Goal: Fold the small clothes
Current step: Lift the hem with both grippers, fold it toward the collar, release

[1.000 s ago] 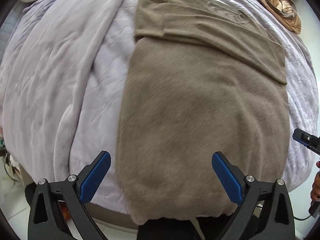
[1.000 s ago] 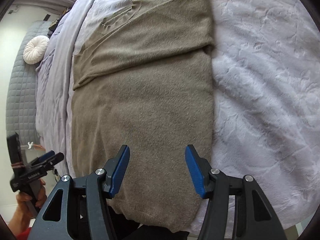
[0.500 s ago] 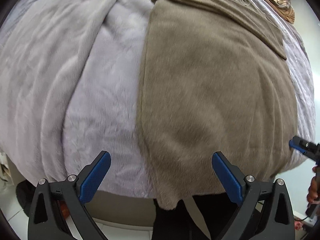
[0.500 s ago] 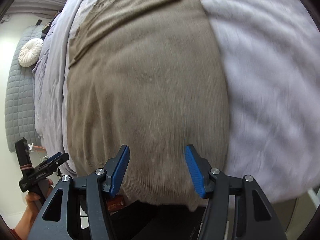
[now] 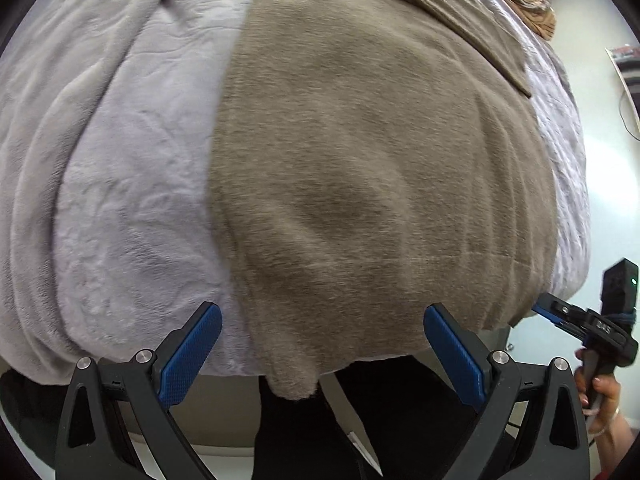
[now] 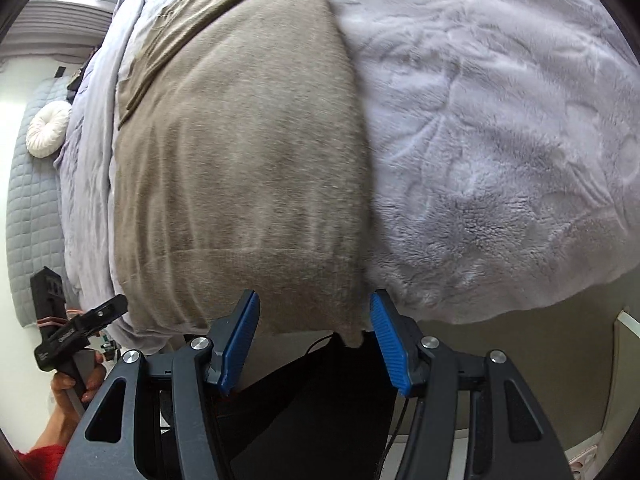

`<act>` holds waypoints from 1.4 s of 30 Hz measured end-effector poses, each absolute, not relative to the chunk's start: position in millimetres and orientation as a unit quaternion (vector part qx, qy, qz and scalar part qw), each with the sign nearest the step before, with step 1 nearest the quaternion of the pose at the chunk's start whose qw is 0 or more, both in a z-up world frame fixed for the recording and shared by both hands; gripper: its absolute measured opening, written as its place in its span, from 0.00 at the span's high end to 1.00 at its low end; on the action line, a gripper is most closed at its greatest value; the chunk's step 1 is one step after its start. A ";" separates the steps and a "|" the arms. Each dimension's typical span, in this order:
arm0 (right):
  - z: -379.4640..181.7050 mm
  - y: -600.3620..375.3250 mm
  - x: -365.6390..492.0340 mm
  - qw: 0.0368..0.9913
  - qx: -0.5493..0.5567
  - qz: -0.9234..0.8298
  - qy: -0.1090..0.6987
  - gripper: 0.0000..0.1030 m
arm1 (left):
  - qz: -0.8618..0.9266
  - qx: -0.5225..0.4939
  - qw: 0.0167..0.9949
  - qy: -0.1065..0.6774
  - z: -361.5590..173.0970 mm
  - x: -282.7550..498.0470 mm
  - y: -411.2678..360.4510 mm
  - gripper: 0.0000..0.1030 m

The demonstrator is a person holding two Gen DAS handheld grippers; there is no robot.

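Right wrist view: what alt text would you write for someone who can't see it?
A taupe knit sweater, partly folded, lies on a pale lilac plush blanket, its hem hanging over the bed's near edge. The open right gripper, with blue pads, straddles the hem's right corner without gripping it. At lower left, a hand holds the left gripper beside the bed.

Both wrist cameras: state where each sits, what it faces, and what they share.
Left wrist: on the left gripper, open, facing the sweater's near-left hem corner; right gripper at right edge.
Right wrist: on the right gripper, open, facing the near-right corner; left gripper at left.
Shared: sweater, blanket.
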State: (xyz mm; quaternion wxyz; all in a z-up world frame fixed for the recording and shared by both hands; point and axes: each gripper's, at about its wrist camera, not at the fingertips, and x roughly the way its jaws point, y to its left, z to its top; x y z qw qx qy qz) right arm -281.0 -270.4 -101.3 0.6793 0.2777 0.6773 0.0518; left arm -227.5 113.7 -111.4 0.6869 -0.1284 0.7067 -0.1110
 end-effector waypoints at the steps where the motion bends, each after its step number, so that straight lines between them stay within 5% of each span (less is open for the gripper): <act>1: -104.7 -270.7 -280.6 0.678 0.282 0.054 0.677 0.40 | -0.114 -0.128 0.687 0.706 -113.2 -227.8 110.6 0.03; 2: -109.4 -270.4 -278.8 0.676 0.289 0.059 0.676 0.40 | -0.115 -0.130 0.687 0.706 -112.5 -225.7 103.0 0.07; 5: -118.2 -270.2 -276.5 0.669 0.305 0.067 0.675 0.41 | -0.115 -0.125 0.679 0.714 -112.0 -223.1 93.8 0.54; 6: -119.7 -270.1 -276.5 0.662 0.317 0.075 0.674 0.50 | -0.118 -0.123 0.676 0.717 -113.8 -222.7 93.2 0.83; 7: -119.5 -269.4 -276.5 0.658 0.326 0.082 0.674 0.82 | -0.124 -0.130 0.672 0.718 -114.1 -222.5 93.6 0.90; 8: -118.2 -267.8 -276.1 0.655 0.329 0.091 0.674 0.91 | -0.128 -0.141 0.673 0.714 -111.8 -223.1 94.9 0.90; 18: -67.7 -284.9 -226.3 0.661 0.458 0.172 0.569 0.91 | -0.166 -0.238 0.726 0.623 -43.2 -163.9 112.4 0.90; 30: -79.2 -299.9 -89.4 0.672 0.471 0.109 0.561 0.89 | -0.048 -0.133 0.780 0.610 -32.1 -54.8 110.7 0.89; 32: -80.2 -304.0 -81.9 0.670 0.465 0.102 0.569 0.87 | -0.043 -0.115 0.782 0.611 -28.2 -53.6 113.7 0.61; 33: -79.3 -311.2 -79.3 0.670 0.464 0.101 0.570 0.87 | -0.035 -0.107 0.788 0.606 -24.8 -53.2 114.0 0.25; 34: -78.0 -316.4 -75.2 0.671 0.461 0.100 0.572 0.87 | -0.029 -0.100 0.797 0.595 -20.2 -56.5 116.9 0.18; 36: -75.7 -321.6 -69.3 0.677 0.439 0.098 0.583 0.80 | -0.032 -0.081 0.804 0.588 -14.6 -58.1 114.0 0.18; 39: -69.7 -322.7 -61.6 0.691 0.385 0.099 0.603 0.49 | -0.030 -0.052 0.790 0.611 -21.6 -58.2 104.5 0.18; 42: -68.1 -319.3 -57.1 0.700 0.336 0.110 0.621 0.49 | -0.043 -0.028 0.775 0.629 -34.6 -54.3 91.1 0.18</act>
